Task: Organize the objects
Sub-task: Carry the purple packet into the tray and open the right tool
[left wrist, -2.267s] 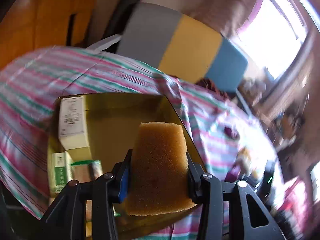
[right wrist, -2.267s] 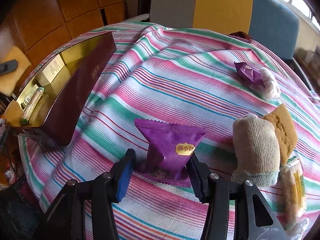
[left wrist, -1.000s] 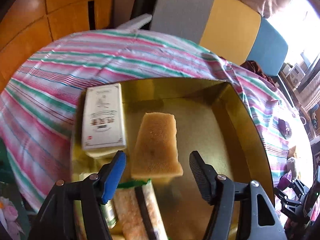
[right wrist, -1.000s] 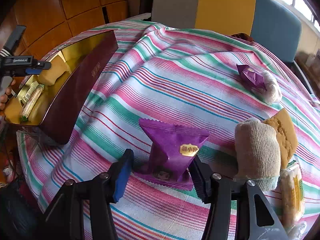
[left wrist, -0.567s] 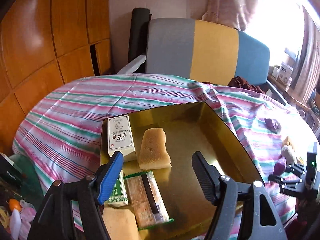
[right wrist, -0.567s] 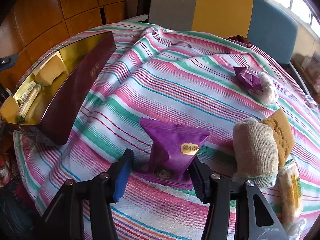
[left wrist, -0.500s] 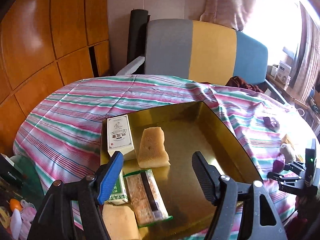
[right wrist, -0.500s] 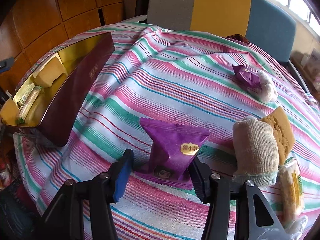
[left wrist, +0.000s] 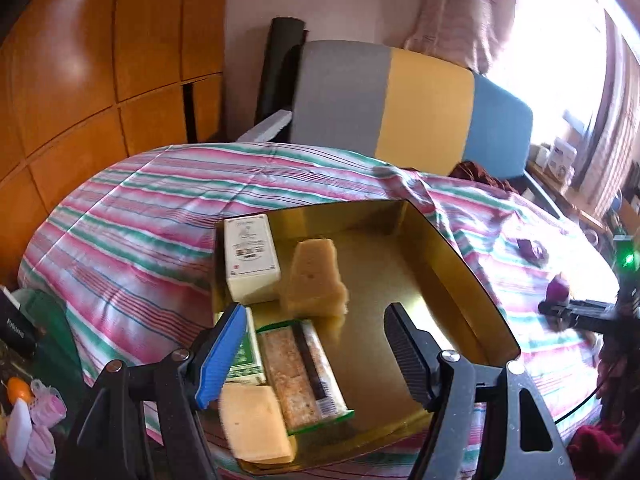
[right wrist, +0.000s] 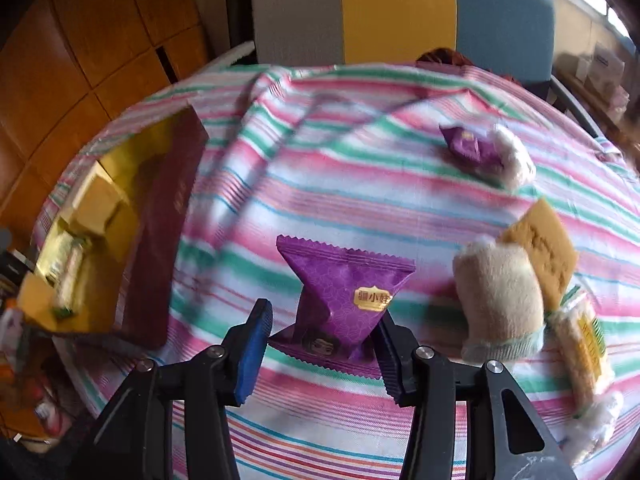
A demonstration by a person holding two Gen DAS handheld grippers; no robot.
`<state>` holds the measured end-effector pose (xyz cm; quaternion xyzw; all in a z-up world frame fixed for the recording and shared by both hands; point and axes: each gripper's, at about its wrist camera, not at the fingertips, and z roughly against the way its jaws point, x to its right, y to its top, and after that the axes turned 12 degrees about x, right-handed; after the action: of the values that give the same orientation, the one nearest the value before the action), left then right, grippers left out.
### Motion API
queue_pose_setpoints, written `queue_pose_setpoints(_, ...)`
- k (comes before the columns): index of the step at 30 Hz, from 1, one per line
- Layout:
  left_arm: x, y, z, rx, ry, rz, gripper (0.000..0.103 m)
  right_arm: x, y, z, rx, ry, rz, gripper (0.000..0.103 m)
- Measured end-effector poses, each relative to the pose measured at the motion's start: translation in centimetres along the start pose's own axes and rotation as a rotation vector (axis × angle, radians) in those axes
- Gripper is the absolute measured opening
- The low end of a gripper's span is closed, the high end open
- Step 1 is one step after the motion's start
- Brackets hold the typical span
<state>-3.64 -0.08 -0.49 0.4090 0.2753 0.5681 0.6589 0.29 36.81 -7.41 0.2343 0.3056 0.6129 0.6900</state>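
My left gripper (left wrist: 316,346) is open and empty above the near end of a gold-lined box (left wrist: 460,276). In the box lie a brown sponge (left wrist: 314,282), a white carton (left wrist: 250,254), a green packet (left wrist: 244,356), a wrapped snack bar (left wrist: 300,368) and a yellow sponge (left wrist: 256,426). My right gripper (right wrist: 324,348) is open around a purple snack packet (right wrist: 344,292) that stands on the striped tablecloth (right wrist: 340,184); the jaws do not press it. The box (right wrist: 160,236) is at the left in the right wrist view.
To the right of the purple packet lie a rolled beige sock (right wrist: 500,304), a brown sponge (right wrist: 540,248) and a wrapped bar (right wrist: 584,340). A second purple packet (right wrist: 468,146) and a white bundle (right wrist: 516,160) lie farther back. A grey, yellow and blue chair (left wrist: 400,108) stands behind the table.
My left gripper let go of the brown sponge in the box and drew back and up. My right gripper stays open around the purple packet, with a slight shift of view.
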Motion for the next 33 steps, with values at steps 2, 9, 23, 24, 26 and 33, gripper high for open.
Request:
queue_pose_setpoints(2, -0.9, 0.1, 0.1, 0.006, 0.012, 0.027, 0.072, -1.5, 1.9, 0.8, 0.036, 0.042, -0.007, 0.050)
queue_pose_setpoints(9, -3.9, 0.4, 0.4, 0.023, 0.034, 0.100, 0.072, -11.6, 8.5, -1.4, 0.076, 0.220, 0.079, 0.050)
queue_pose_setpoints(23, -7.6, -1.0, -1.4, -0.044, 0.049, 0.206, 0.072, -25.2, 10.4, -17.0, -0.141, 0.228, 0.134, 0.052)
queue_pose_setpoints(24, -7.5, -1.1, -1.4, -0.046, 0.048, 0.205, 0.072, -25.5, 10.2, -17.3, -0.148, 0.256, 0.126, 0.057)
queue_pose_setpoints(26, -7.4, -1.2, -1.5, -0.048, 0.047, 0.200, 0.072, -25.6, 10.1, -17.5, -0.150, 0.278, 0.117, 0.065)
queue_pose_setpoints(33, -5.9, -0.7, -0.9, -0.036, 0.037, 0.170, 0.072, -23.9, 9.6, -15.5, -0.113, 0.313, 0.083, 0.068)
